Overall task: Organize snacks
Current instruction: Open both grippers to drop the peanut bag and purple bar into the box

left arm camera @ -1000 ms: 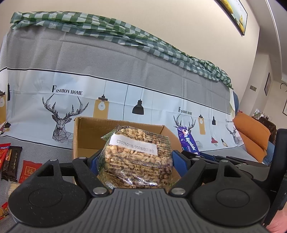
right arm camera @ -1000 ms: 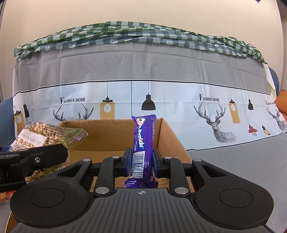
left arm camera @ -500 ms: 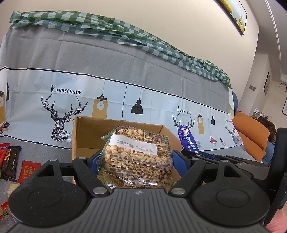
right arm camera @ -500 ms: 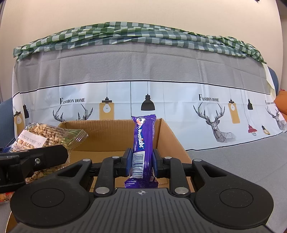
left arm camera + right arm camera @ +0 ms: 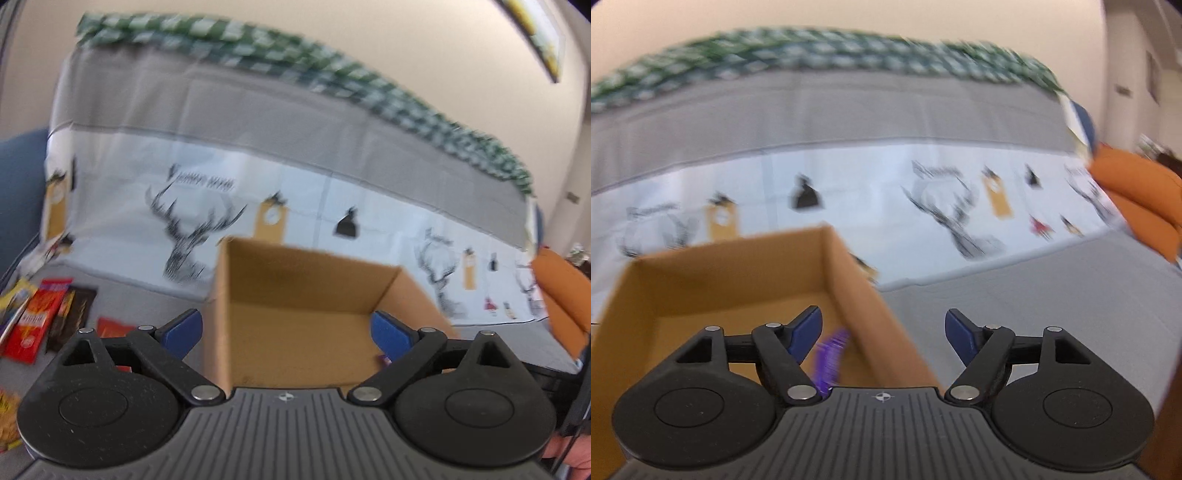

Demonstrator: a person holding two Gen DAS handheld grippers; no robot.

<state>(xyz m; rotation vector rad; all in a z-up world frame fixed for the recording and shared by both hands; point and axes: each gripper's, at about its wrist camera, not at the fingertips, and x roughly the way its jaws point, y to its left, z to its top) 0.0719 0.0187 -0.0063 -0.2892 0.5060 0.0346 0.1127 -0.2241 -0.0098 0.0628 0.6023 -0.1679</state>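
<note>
An open cardboard box (image 5: 291,295) stands on the grey cloth; it also shows in the right wrist view (image 5: 701,280). My left gripper (image 5: 288,332) is open and empty over the box's near side. My right gripper (image 5: 882,334) is open, straddling the box's right wall. A purple snack bar (image 5: 829,360) is blurred inside the box, just below the right gripper's left finger (image 5: 807,326); a purple bit (image 5: 384,357) of it shows in the left wrist view. The peanut bag is out of sight. Both views are motion-blurred.
Several red, yellow and dark snack packets (image 5: 48,317) lie on the cloth left of the box. A printed deer backdrop (image 5: 295,206) hangs behind. An orange cushion (image 5: 1141,199) sits at the right. Grey cloth (image 5: 1052,302) lies right of the box.
Both grippers have opened. The peanut bag left the left gripper and the purple bar dropped from the right one into the box. Both cameras have swung, right one rightward.
</note>
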